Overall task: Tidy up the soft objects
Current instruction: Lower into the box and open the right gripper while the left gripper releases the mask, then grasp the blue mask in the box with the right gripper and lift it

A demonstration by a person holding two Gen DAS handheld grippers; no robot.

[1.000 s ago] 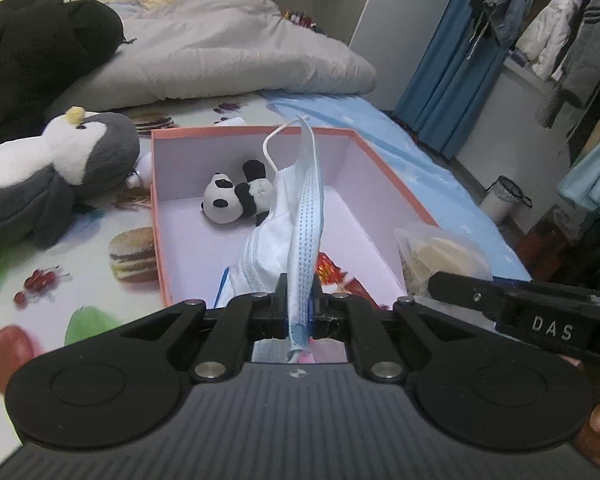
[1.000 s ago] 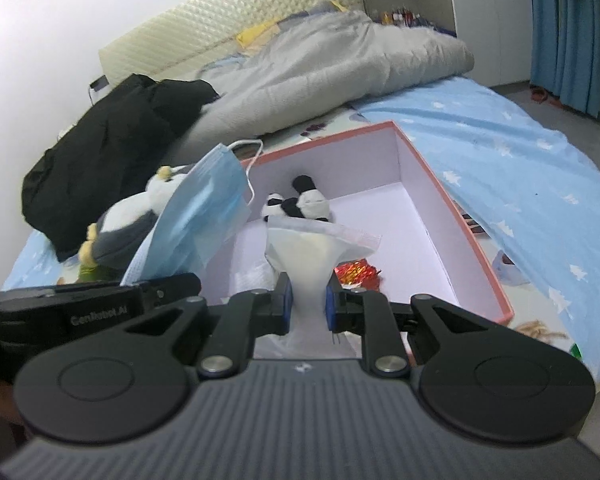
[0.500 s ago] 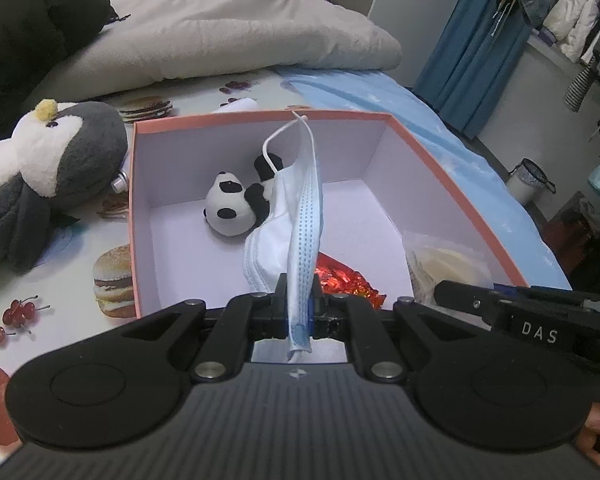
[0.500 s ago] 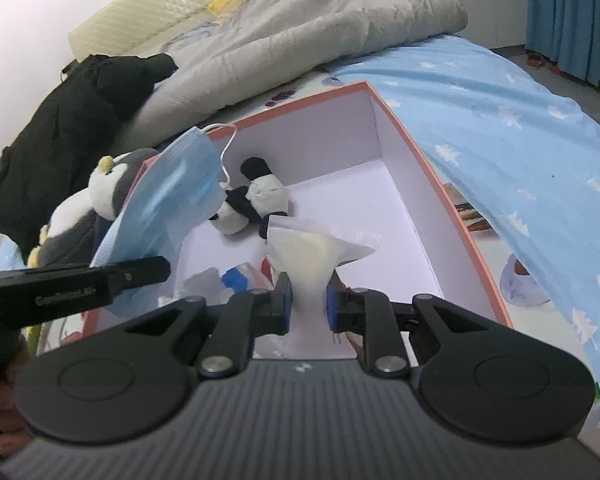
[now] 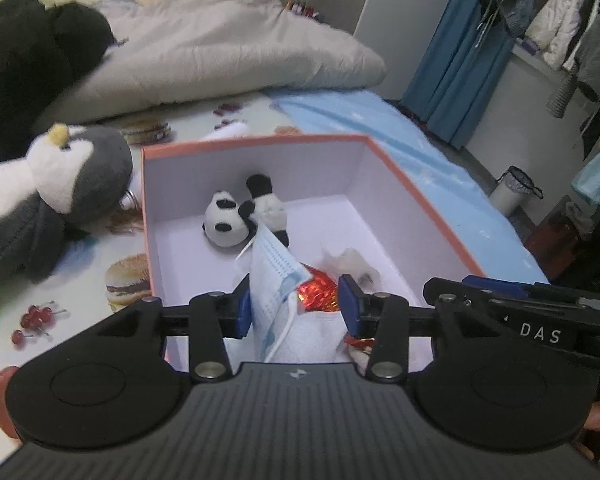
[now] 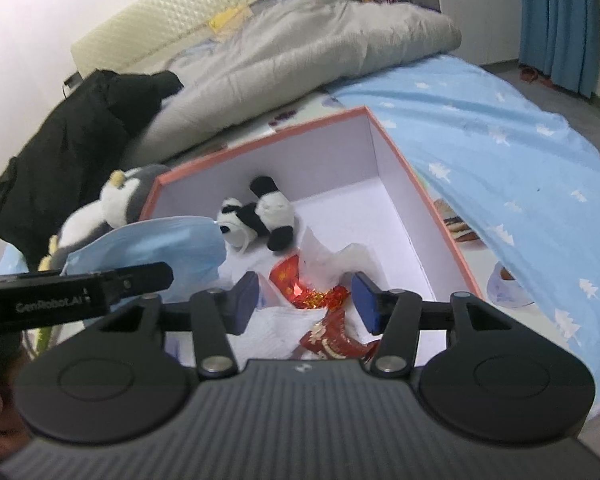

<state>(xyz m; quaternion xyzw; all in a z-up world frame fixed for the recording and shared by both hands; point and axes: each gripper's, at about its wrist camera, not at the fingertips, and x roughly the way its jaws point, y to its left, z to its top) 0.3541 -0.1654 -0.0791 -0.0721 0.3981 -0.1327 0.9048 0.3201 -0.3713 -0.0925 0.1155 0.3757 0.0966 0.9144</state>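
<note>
A pink-rimmed box (image 5: pixel 256 142) with a white inside lies on the bed; it also shows in the right wrist view (image 6: pixel 396 160). In it are a panda plush (image 5: pixel 236 216), a red foil wrapper (image 5: pixel 318 290) and a clear plastic bag (image 6: pixel 332 262). My left gripper (image 5: pixel 294 306) is open over the box's near end; the blue face mask (image 5: pixel 276 280) slumps between its fingers, loose. My right gripper (image 6: pixel 304 302) is open above the bag and wrapper. The mask (image 6: pixel 152 246) also shows beside the left gripper in the right wrist view.
A grey penguin plush (image 5: pixel 44 196) lies left of the box on the printed sheet. A black coat (image 6: pixel 72 148) and grey duvet (image 5: pixel 220 60) lie behind. A blue blanket (image 6: pixel 500 152) lies to the right. A small bin (image 5: pixel 514 192) stands on the floor.
Both grippers have opened. The mask has dropped from the left fingers and sags into the box; the plastic bag has left the right fingers and lies in the box.
</note>
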